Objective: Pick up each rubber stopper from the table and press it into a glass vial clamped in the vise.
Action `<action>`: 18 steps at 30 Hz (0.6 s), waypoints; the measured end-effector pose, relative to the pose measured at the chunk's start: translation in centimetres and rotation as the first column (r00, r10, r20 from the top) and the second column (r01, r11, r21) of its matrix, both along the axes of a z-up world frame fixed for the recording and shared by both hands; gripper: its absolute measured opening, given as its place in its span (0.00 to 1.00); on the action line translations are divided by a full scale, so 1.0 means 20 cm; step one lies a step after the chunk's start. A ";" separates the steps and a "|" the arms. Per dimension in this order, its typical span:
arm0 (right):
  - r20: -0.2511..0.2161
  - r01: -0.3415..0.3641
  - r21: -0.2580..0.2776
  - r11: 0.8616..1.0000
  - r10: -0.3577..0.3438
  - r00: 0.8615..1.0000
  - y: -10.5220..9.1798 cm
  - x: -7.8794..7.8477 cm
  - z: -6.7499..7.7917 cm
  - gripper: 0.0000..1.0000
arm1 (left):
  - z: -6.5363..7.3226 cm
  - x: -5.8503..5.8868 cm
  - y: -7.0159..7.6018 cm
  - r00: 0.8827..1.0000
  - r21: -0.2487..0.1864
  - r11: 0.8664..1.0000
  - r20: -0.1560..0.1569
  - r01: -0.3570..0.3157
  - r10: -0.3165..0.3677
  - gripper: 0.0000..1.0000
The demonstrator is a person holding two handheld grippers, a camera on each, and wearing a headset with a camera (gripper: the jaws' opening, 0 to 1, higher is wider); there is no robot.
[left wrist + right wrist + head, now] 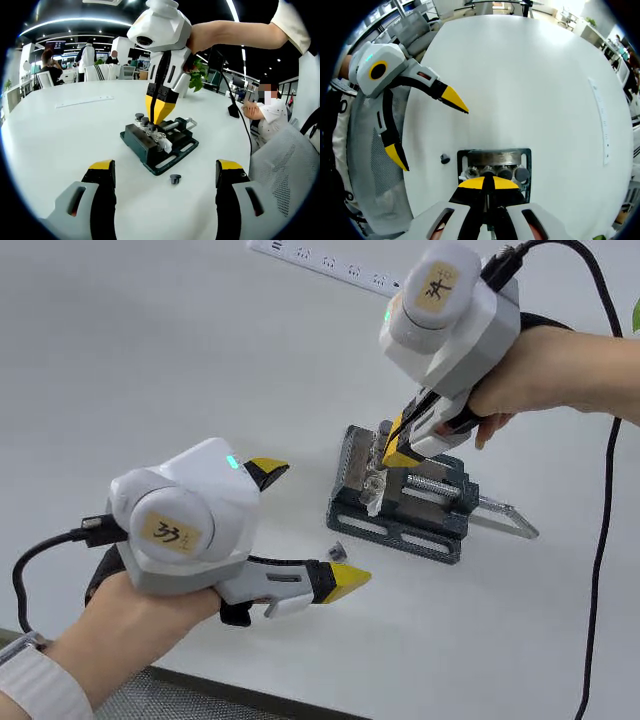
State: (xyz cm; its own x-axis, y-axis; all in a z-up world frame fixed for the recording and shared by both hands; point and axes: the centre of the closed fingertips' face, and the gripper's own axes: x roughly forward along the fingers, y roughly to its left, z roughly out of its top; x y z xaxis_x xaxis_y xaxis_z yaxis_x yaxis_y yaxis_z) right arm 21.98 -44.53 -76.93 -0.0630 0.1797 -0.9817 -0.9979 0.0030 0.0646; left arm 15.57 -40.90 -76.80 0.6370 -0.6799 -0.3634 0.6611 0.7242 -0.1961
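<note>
Left gripper [320,522]: I hold its fingers wide apart and empty, near the loose stopper [338,552] on the desk [200,360]. Right gripper [400,455]: fingers closed together, tips down at the vials [374,490] clamped in the vise [395,530].

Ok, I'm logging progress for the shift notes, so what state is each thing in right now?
Vise: closed, clamping glass.
Plugged vials: stoppers in.
End vial: no stopper.
Right tongs: shut, tips down at the vise.
Left tongs: open, empty.
Loose stopper: lying on the table, apart from the vise.
</note>
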 end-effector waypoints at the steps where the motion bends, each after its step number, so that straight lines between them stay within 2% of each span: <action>1: 0.004 -0.008 -0.021 1.000 0.008 1.000 -0.02 0.00 0.00 0.00 | 0.00 0.00 0.00 1.000 0.001 1.000 0.001 0.000 0.000 0.81; 3: 0.019 -0.010 -0.023 1.000 0.011 1.000 -0.04 0.01 0.00 0.01 | 0.00 0.00 0.00 1.000 -0.003 1.000 0.000 0.000 0.000 0.81; 5: 0.011 0.013 -0.013 1.000 -0.013 1.000 -0.05 0.02 0.01 0.02 | 0.00 0.00 0.00 1.000 -0.001 1.000 0.001 0.001 -0.001 0.81; 8: 0.002 0.050 0.020 0.999 -0.050 0.999 -0.04 0.02 0.03 0.01 | 0.00 0.00 0.00 1.000 -0.002 1.000 0.001 0.000 0.000 0.81; 11: -0.029 0.100 0.066 0.993 -0.098 0.995 0.00 0.00 0.05 0.01 | 0.00 -0.01 0.00 1.000 0.000 1.000 -0.001 0.003 -0.003 0.80; 12: -0.043 0.102 0.071 0.992 -0.099 0.994 0.01 -0.02 0.05 0.00 | 0.00 -0.01 0.00 1.000 0.000 1.000 0.000 0.004 -0.004 0.80; 18: -0.047 0.106 0.074 0.992 -0.102 0.994 0.03 -0.02 0.04 0.00 | 0.00 -0.01 0.00 1.000 0.000 1.000 -0.002 0.006 -0.006 0.80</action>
